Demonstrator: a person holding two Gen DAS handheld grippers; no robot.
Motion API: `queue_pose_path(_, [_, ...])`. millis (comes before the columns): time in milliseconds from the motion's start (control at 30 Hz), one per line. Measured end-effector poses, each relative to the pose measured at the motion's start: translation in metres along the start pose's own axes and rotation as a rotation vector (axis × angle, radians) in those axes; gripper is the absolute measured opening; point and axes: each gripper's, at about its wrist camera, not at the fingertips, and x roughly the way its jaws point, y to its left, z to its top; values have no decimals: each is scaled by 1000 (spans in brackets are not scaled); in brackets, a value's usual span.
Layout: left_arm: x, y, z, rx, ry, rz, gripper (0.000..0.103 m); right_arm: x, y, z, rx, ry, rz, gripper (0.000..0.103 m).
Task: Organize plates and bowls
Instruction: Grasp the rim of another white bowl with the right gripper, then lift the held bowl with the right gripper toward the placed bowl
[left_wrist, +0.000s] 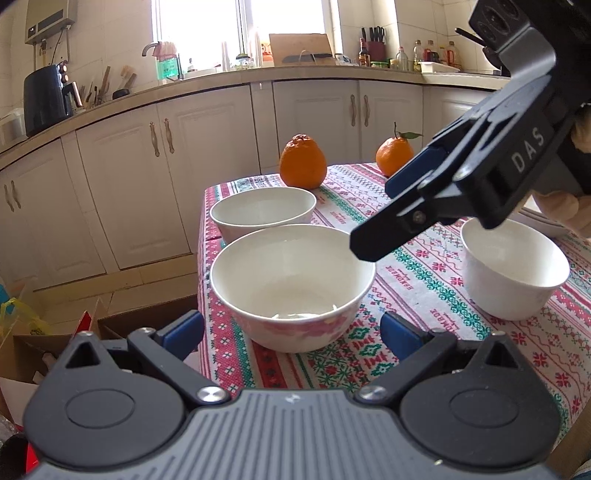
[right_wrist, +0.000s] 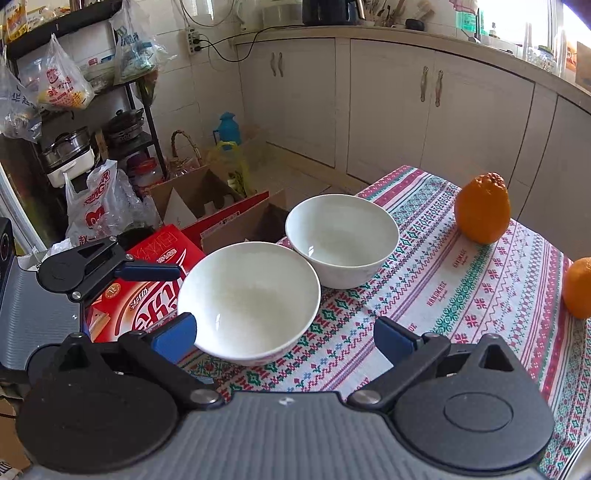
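Tablecloth (left_wrist: 406, 280) holds three bowls. Near bowl (left_wrist: 291, 284) sits at the table edge, second bowl (left_wrist: 263, 214) just behind, small bowl (left_wrist: 513, 273) apart. Likely glazed ceramic: stiff, slick, chippable; pinch the rim wall. My left gripper (left_wrist: 291, 330) and right gripper (right_wrist: 284, 334): jaws spread, empty.

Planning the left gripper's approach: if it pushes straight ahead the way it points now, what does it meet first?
Most likely the near bowl, centred just ahead of the open left gripper. Depth is uncertain.
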Motion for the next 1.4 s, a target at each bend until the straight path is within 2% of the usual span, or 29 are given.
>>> queue_pose_path(233, [11, 2, 0, -7, 9, -25, 101, 25, -7, 14, 14, 24, 70, 100])
queue_pose_path(367, [13, 3, 1, -7, 6, -31, 98, 36, -10, 20, 12, 40, 81, 92])
queue_pose_path(533, [12, 7, 0, -24, 12, -44, 88, 43, -12, 24, 1, 57, 104, 85])
queue_pose_path(900, [13, 11, 2, -18, 11, -60, 85, 58, -15, 27, 13, 97, 135, 68])
queue_pose_path(1400, [13, 11, 3, -2, 17, -67, 85, 60, -23, 31, 92, 110, 189, 65])
